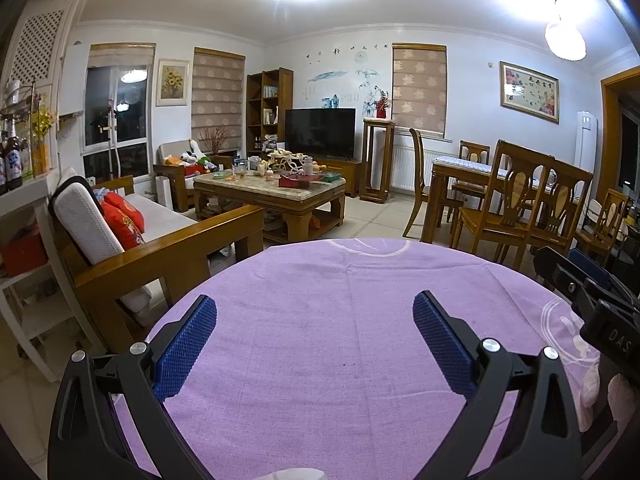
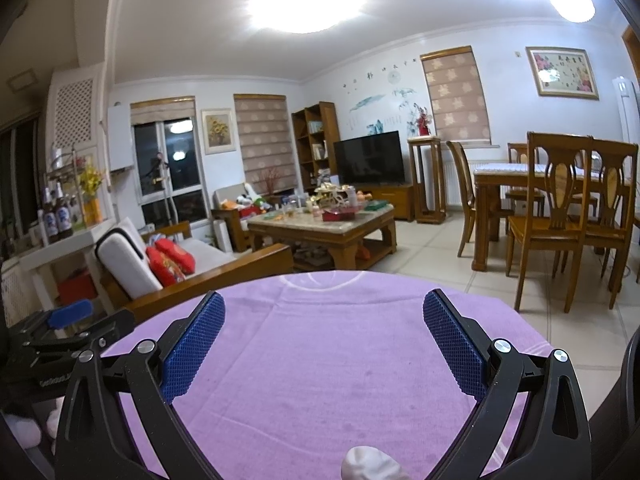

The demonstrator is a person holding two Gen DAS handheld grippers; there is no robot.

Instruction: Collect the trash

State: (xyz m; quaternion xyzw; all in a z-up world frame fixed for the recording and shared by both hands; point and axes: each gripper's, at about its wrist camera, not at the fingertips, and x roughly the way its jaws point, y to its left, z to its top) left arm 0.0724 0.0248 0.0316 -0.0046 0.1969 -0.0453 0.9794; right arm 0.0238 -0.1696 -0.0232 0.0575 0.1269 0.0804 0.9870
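- Right now both claws are hovering low over the round table, which is wearing a purple cloth [image 1: 320, 340] — the left gripper [image 1: 314, 344] and the right gripper [image 2: 322, 344] are each spread wide, blue pads [image 2: 196, 344] well apart, nothing held between them.
- Only one likely piece of trash is showing: a crumpled white wad [image 2: 370, 462] lying at the near edge of the cloth, right under the right claw, behind its fingertips and between the two black finger arms. In the left wrist view a pale sliver is peeking in at the bottom edge, probably the same kind of thing, though I cannot tell for sure.
- To do this well, I'd say the right claw is needing to draw back and tip down, so the wad is sitting between the pads rather than beneath the body, then be closing gently — a soft wad crushes easily, and the cloth could be getting pinched along with it.
- No bin is showing in either view, so where the wad is going I cannot say.
- Beyond the far edge, the sofa [image 1: 168, 240] and dining chairs [image 2: 560, 220] are standing well apart from the work.
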